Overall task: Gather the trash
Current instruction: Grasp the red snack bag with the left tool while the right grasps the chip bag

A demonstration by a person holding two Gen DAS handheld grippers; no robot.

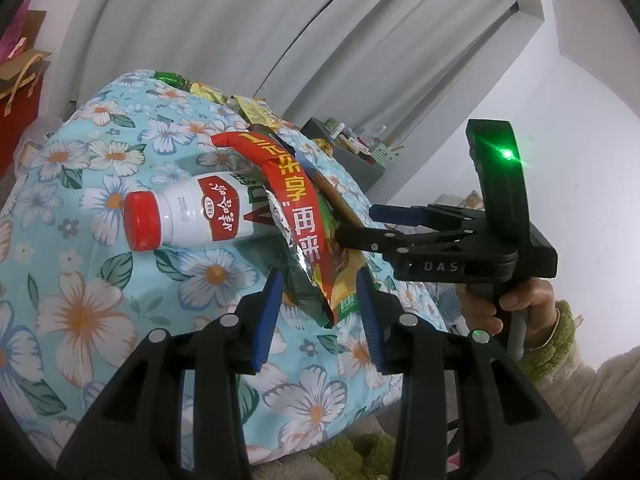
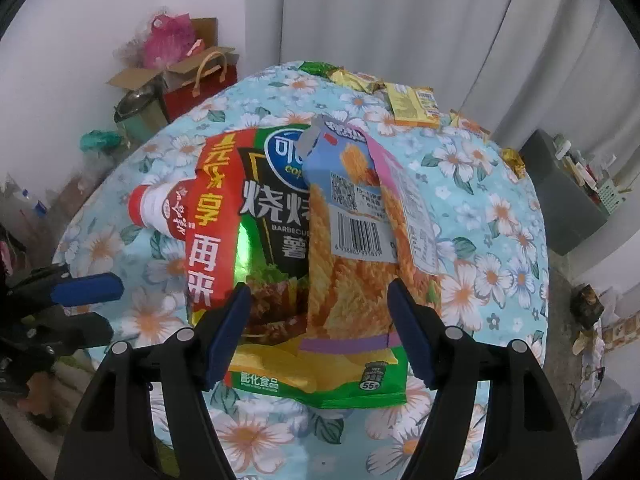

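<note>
**Ana:** Jaws first: how are they standing?

**Ben:** The left gripper [image 1: 320, 312] is holding its blue pads partly spread. In its own view the bottom corner of the chip bag [image 1: 308, 220] is showing between them. The right wrist view, though, is showing those tips at 9 o'clock, short of the bag, so they are pinching nothing. The right gripper [image 2: 320, 320] is standing wide, its pads pressing the bag from 9 and 3 o'clock.

**Ana:** And the surroundings, biggest thing first?

**Ben:** A floral cloth [image 2: 492, 216], light blue with white flowers, is covering the whole rounded surface. The red, black and green chip bag is sitting at the middle of it, with its bottom seam pointing to 6 o'clock in the right wrist view. In the left wrist view it is standing up on edge.

**Ana:** Anything on top of it?

**Ben:** A smaller snack packet [image 2: 352, 248], barcode side up, is lying over the right half of the bag, also between the right pads. A white bottle [image 1: 184, 216] with a red cap is lying on its side at 10 o'clock from the bag, its base tucked under the bag's edge.

**Ana:** More trash?

**Ben:** Small wrappers [image 2: 412, 104], gold, yellow and green, are lying along the cloth's far edge, from 12 to 2 o'clock. A person's hand [image 1: 500, 308], in a green sleeve, is gripping the right gripper's handle.
</note>
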